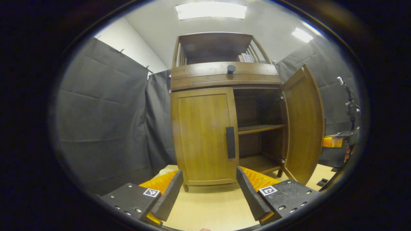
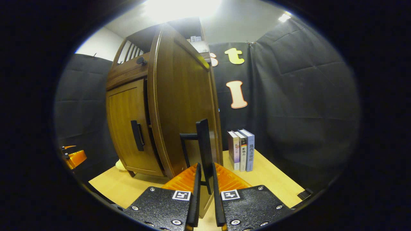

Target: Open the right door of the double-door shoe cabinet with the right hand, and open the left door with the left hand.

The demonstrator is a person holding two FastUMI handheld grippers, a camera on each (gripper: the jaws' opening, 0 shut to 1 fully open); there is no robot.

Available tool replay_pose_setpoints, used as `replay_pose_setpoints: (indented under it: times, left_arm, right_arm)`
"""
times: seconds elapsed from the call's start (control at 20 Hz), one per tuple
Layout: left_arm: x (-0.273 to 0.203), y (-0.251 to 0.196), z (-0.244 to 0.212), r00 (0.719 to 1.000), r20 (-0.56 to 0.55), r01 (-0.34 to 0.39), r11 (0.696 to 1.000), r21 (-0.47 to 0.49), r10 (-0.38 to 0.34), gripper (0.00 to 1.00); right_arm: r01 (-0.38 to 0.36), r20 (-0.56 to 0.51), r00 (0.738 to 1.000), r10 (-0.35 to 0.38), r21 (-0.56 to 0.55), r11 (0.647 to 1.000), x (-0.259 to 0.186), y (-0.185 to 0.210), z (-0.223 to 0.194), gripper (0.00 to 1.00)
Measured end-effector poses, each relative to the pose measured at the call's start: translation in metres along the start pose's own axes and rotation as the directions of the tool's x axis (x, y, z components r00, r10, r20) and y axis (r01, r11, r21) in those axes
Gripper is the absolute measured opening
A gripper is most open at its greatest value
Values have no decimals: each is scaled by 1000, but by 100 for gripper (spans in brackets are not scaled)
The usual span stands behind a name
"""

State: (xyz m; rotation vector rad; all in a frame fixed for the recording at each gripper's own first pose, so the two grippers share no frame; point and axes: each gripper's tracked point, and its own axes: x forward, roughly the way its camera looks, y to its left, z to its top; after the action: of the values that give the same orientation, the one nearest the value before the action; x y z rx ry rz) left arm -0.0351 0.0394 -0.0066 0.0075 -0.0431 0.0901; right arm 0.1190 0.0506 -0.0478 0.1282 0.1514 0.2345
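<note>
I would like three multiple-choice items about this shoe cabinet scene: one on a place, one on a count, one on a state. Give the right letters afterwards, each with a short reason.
1. Where do the books stand?
A. on the cabinet's inner shelf
B. on the table, to the right of the open right door in the right gripper view
C. on top of the left tool

2. How many books stand together there?
A. one
B. three
C. six

3. What is the state of the two doors?
A. both closed
B. right door open, left door closed
C. left open, right closed

Answers:
1 B: they stand upright on the table by the booth wall.
2 B: three spines show side by side.
3 B: the right door is swung out, its handle between the right tool fingers, baring the inner shelf; the left door lies flush, and the left tool is open, short of it.
</note>
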Motion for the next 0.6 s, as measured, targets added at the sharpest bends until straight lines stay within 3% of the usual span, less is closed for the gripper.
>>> replay_pose_setpoints:
  times: [0.2,0.25,0.35,0.4,0.5,0.55,0.6]
  left_arm:
    - [5,-2,-2,1000,-9,11,1000,-9,-11,100]
    - [6,-2,-3,1000,-14,15,1000,-16,-15,95]
    - [9,-4,-5,1000,-20,22,999,-29,-23,100]
    - [10,-4,-6,999,-22,26,999,-34,-27,95]
    - [13,-5,-6,999,-23,34,999,-38,-35,100]
    - [15,-6,-5,999,-22,39,999,-37,-40,100]
    - [16,-6,-3,999,-19,43,998,-35,-44,100]
  right_arm:
    - [67,2,998,-67,1,998,-10,-30,-1,13]
    - [85,-1,996,-85,-3,996,-13,-37,-3,13]
    - [122,-8,993,-122,-13,992,-20,-49,-8,14]
    - [132,-11,991,-132,-11,991,-24,-52,-9,13]
    - [159,-15,987,-159,-13,987,-31,-60,-11,13]
    - [178,-10,984,-178,-19,984,-33,-66,-12,5]
    - [201,-3,980,-201,-24,979,-36,-73,-11,5]
